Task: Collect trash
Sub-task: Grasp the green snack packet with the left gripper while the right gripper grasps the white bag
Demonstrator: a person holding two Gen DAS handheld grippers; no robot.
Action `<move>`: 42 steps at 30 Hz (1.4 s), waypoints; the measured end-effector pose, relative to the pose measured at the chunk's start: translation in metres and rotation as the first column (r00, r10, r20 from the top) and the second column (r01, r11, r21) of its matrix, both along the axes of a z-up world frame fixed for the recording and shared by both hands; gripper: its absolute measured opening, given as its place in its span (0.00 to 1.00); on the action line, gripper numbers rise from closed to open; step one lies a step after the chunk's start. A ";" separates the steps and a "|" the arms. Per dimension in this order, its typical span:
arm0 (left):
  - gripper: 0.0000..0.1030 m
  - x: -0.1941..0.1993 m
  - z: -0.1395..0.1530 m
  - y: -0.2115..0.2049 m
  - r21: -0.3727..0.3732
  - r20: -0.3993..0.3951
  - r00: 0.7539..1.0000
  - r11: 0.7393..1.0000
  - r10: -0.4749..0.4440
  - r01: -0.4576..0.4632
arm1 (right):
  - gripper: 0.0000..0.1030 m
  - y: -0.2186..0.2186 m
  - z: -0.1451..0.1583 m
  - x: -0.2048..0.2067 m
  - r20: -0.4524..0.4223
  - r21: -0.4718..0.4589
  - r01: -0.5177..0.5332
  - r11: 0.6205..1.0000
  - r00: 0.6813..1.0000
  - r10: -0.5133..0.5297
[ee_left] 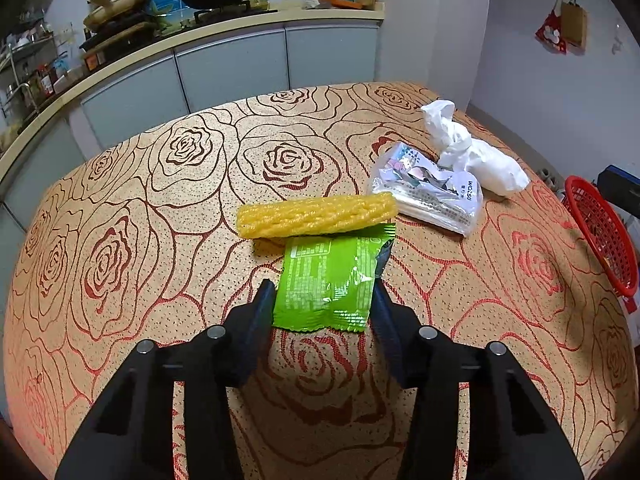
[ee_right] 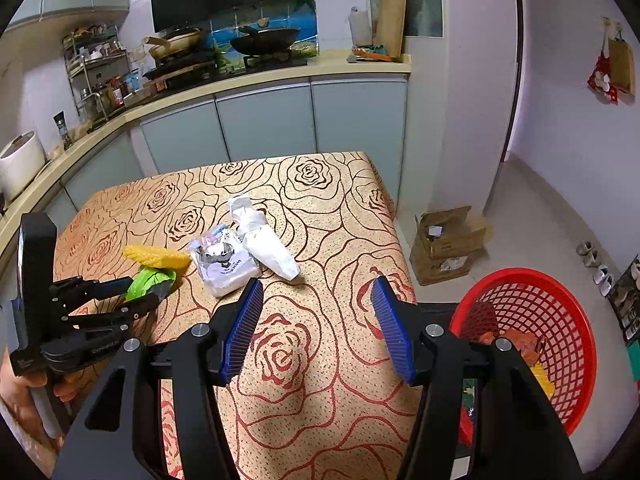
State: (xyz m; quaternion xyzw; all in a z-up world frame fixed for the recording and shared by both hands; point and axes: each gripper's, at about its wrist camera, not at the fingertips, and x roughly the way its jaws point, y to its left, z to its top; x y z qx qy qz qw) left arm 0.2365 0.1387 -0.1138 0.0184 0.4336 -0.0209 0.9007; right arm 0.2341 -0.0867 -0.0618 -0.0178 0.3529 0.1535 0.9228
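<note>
Left wrist view: left tool (ee_left: 324,300) spread around green wrapper (ee_left: 330,280), not clenched.
Right tool (ee_right: 316,320) released, empty; red basket (ee_right: 568,320) lower right holds some trash; 4 items left on desk (ee_right: 320,360).

My left gripper (ee_left: 324,300): matte black frame, dark blue fingers (ee_left: 262,312), four round silver screw heads across the linkage. My right gripper (ee_right: 316,322): same black body and silver screws, bright blue ribbed pads (ee_right: 244,326). From the right wrist view, the left unit's black body carries small white lettering, unreadable. Bare skin of my left hand (ee_right: 24,380) around its handle.
</note>
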 end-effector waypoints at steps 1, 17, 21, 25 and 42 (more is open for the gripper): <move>0.44 -0.001 0.000 0.000 0.000 0.000 1.000 1.000 -0.002 0.002 | 0.54 0.001 0.000 0.001 -0.001 -0.001 -0.001 1.000 1.000 0.001; 0.41 -0.053 0.020 0.001 0.004 0.052 0.999 1.000 -0.011 0.011 | 0.54 0.030 -0.013 0.030 -0.021 -0.040 -0.056 0.998 0.998 0.055; 0.41 -0.064 0.025 0.003 -0.009 0.068 0.998 1.000 -0.007 0.008 | 0.54 0.039 -0.018 0.041 -0.036 -0.046 -0.073 0.996 0.997 0.071; 0.41 -0.074 0.032 0.006 -0.024 0.090 0.996 1.000 0.000 0.002 | 0.54 0.049 -0.022 0.051 -0.046 -0.055 -0.090 0.994 0.995 0.087; 0.41 -0.078 0.051 0.029 -0.032 0.170 0.979 0.994 0.111 -0.107 | 0.37 0.079 -0.039 0.082 -0.101 -0.066 -0.128 0.990 0.988 0.121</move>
